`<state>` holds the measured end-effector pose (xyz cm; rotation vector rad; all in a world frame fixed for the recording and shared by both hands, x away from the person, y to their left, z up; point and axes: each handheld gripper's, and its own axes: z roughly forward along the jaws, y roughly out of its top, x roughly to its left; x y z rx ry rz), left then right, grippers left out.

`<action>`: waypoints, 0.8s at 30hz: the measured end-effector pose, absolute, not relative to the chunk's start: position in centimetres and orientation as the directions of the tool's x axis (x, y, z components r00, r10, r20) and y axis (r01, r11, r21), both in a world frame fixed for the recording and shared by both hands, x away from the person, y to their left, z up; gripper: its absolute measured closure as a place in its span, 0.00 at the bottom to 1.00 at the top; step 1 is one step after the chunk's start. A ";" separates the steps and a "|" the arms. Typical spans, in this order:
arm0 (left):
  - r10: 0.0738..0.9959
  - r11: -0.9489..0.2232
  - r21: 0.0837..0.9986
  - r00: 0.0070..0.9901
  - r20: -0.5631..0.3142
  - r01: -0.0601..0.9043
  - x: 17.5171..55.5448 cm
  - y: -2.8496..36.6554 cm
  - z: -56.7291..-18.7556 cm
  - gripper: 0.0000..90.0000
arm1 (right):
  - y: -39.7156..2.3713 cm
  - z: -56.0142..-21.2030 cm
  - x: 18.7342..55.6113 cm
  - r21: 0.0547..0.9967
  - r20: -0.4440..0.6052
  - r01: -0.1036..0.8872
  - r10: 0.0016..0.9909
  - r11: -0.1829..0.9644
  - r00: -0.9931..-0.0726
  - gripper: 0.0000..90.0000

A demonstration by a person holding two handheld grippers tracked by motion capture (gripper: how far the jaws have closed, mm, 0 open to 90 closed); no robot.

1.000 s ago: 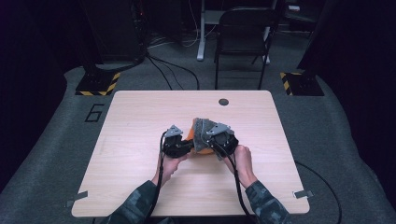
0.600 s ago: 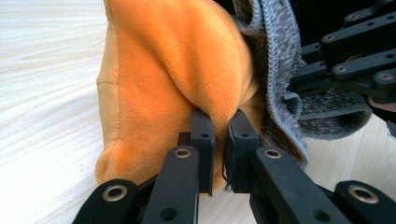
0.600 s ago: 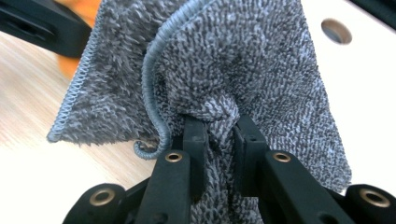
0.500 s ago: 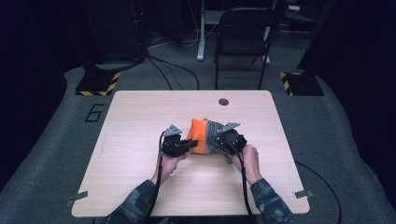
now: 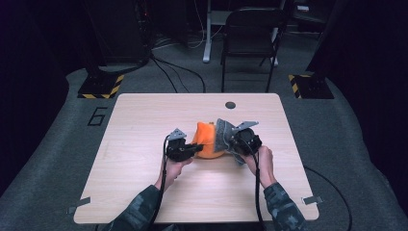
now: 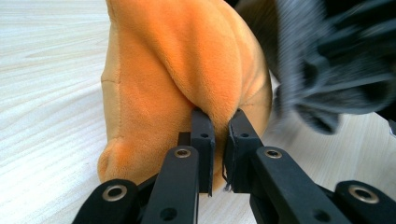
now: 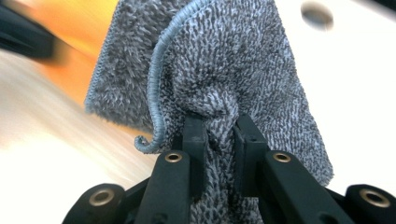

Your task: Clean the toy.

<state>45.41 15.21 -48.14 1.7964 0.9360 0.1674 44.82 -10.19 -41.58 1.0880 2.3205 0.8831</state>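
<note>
The left gripper (image 6: 219, 126) is pinching the orange plush toy (image 5: 206, 140) near the table (image 5: 144, 192) middle — the right gripper (image 7: 220, 123) is clamping the grey towel (image 7: 224, 60) just beside it.

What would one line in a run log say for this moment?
left tongs: shut on orange plush toy | right tongs: shut on grey towel | towel: lifted beside toy | table: wooden

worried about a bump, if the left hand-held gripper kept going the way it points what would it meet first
The left hand-held gripper is already shut on the orange plush; past it, probably the grey cloth held by the right hand-held gripper, though depth is unclear.
</note>
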 end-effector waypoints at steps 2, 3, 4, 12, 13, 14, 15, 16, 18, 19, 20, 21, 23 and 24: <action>0.661 -0.138 0.845 0.684 -0.309 0.516 45.4 15.2 -48.1 0.93 | -8.6 -40.6 43.9 0.716 -0.131 0.469 0.759 0.517 -0.637 0.87; 0.660 -0.141 0.846 0.686 -0.306 0.513 45.4 15.2 -48.2 0.93 | -7.6 -40.3 43.4 0.713 -0.137 0.457 0.745 0.532 -0.653 0.87; 0.659 -0.146 0.846 0.688 -0.304 0.513 45.4 15.2 -48.2 0.93 | -6.7 -40.3 43.2 0.724 -0.156 0.421 0.724 0.547 -0.672 0.87; 0.655 -0.153 0.840 0.690 -0.308 0.520 45.5 15.1 -48.5 0.93 | -5.4 -42.8 44.4 0.679 -0.159 0.444 0.707 0.585 -0.689 0.87; 0.654 -0.155 0.840 0.691 -0.307 0.520 45.5 15.1 -48.5 0.93 | -5.8 -42.9 44.5 0.676 -0.150 0.459 0.717 0.577 -0.681 0.87; 0.655 -0.158 0.841 0.692 -0.303 0.518 45.6 15.2 -48.5 0.93 | -6.2 -43.1 44.6 0.670 -0.147 0.470 0.724 0.574 -0.674 0.87; 0.652 -0.161 0.839 0.694 -0.305 0.519 45.6 15.2 -48.5 0.93 | -6.7 -43.3 44.9 0.670 -0.144 0.475 0.727 0.571 -0.672 0.87; 0.654 -0.158 0.840 0.692 -0.305 0.519 45.6 15.1 -48.6 0.93 | -7.1 -43.5 45.0 0.664 -0.130 0.495 0.739 0.560 -0.661 0.87; 0.653 -0.158 0.838 0.692 -0.308 0.523 45.6 15.1 -48.6 0.93 | -7.9 -44.0 45.4 0.656 -0.124 0.517 0.754 0.550 -0.645 0.87; 0.654 -0.157 0.838 0.691 -0.309 0.523 45.7 15.2 -48.6 0.93 | -8.3 -44.2 45.7 0.648 -0.117 0.535 0.765 0.542 -0.633 0.87; 0.655 -0.156 0.837 0.689 -0.310 0.525 45.7 15.2 -48.6 0.93 | -8.7 -44.5 45.9 0.644 -0.113 0.544 0.770 0.538 -0.628 0.87; 0.655 -0.154 0.834 0.687 -0.315 0.530 45.7 15.2 -48.7 0.93 | -9.0 -44.7 46.2 0.637 -0.104 0.561 0.780 0.529 -0.617 0.87; 0.654 -0.155 0.833 0.687 -0.317 0.531 45.8 15.3 -48.7 0.93 | -9.6 -45.4 46.7 0.620 -0.096 0.590 0.796 0.517 -0.597 0.87; 0.656 -0.155 0.833 0.686 -0.315 0.530 45.8 15.4 -48.7 0.93 | -9.9 -45.8 46.9 0.613 -0.088 0.603 0.803 0.510 -0.589 0.87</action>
